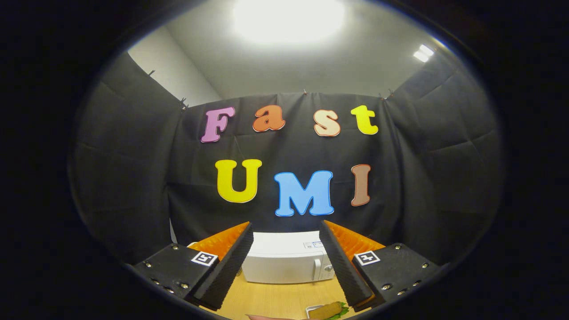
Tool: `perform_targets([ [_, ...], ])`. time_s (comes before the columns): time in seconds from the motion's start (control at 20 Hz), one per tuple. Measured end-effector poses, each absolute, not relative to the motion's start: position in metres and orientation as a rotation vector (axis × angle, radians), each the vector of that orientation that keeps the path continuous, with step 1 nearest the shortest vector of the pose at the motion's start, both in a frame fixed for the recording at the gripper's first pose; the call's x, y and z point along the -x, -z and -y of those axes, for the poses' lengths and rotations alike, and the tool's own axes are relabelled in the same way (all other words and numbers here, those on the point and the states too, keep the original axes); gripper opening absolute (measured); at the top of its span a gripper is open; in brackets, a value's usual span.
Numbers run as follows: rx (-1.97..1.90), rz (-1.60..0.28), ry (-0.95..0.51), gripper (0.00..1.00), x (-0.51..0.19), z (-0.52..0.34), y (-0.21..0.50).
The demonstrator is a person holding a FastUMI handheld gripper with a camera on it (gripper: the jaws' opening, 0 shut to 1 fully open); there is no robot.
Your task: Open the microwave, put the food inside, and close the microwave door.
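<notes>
Claw (284,262) is wide apart, holding nothing; microwave (286,262) sits shut beyond it on tabletop (275,300); food (328,310) lies close below. Claw could bump food off, or miss the door handle (317,269).

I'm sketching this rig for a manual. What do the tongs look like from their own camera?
The tongs are two wedge-shaped fingers with ribbed inner pads, each mounted on a flat black block fastened with small screws. Each block carries a square black-and-white marker. No cables are visible.
</notes>
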State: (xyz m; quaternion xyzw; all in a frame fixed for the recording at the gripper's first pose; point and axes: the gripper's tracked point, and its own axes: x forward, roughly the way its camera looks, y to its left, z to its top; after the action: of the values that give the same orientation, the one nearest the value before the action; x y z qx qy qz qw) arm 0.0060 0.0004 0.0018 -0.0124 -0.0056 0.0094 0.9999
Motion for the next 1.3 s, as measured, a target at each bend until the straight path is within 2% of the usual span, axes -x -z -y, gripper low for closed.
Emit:
perform_targets([
  [0.25,0.022,0.097,-0.033,0.96,-0.018,0.006,0.005],
  [0.45,-0.011,0.097,-0.044,0.96,-0.05,0.02,0.048],
  [0.7,0.028,0.005,-0.027,0.96,-0.124,0.05,0.142],
  [0.95,0.112,-0.186,-0.09,0.96,-0.191,0.065,0.259],
  [1.2,0.079,-0.277,0.033,0.96,-0.239,0.103,0.323],
  [1.3,0.033,-0.317,0.035,0.97,-0.252,0.105,0.341],
])
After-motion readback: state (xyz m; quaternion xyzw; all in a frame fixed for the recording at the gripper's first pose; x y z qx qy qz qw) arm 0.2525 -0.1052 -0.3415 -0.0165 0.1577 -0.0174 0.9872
